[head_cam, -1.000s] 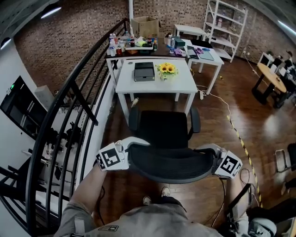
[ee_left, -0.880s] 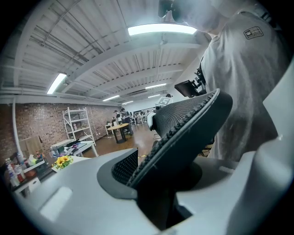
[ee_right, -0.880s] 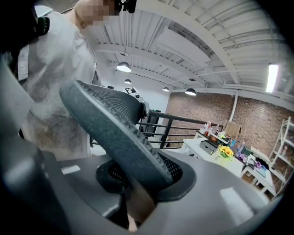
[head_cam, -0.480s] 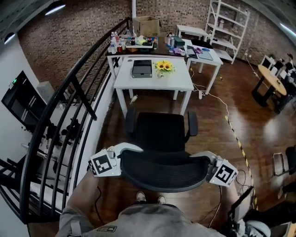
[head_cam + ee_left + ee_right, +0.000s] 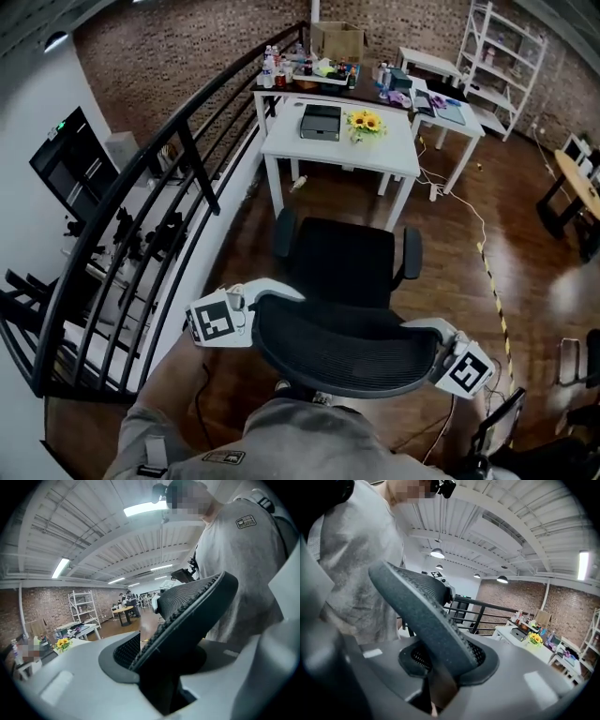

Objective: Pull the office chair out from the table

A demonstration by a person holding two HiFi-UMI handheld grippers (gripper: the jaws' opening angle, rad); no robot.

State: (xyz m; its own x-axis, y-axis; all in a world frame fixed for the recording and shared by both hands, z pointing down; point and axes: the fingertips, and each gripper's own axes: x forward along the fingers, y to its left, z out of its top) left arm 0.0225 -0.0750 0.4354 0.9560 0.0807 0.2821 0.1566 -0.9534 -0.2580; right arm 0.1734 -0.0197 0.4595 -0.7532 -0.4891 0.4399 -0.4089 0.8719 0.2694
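Observation:
The black office chair stands a little way out from the white table (image 5: 337, 157), its seat (image 5: 342, 262) toward the table and its mesh backrest (image 5: 347, 352) toward me. My left gripper (image 5: 267, 300) is shut on the backrest's left edge and my right gripper (image 5: 427, 330) on its right edge. In the left gripper view the backrest rim (image 5: 187, 616) runs up out of the left gripper (image 5: 164, 667), pressed between the jaws. In the right gripper view the backrest rim (image 5: 422, 606) sits the same way in the right gripper (image 5: 440, 667).
A black metal railing (image 5: 187, 159) runs along the left. The white table carries sunflowers (image 5: 366, 122) and a grey box (image 5: 321, 120); a cluttered table (image 5: 319, 75) and a shelf (image 5: 511, 47) stand behind. A striped strip (image 5: 494, 286) crosses the wooden floor at right. My torso is close behind the backrest.
The chair and both grippers have come back toward me, away from the white table; more floor shows between seat and table. Both grips on the backrest are unchanged.

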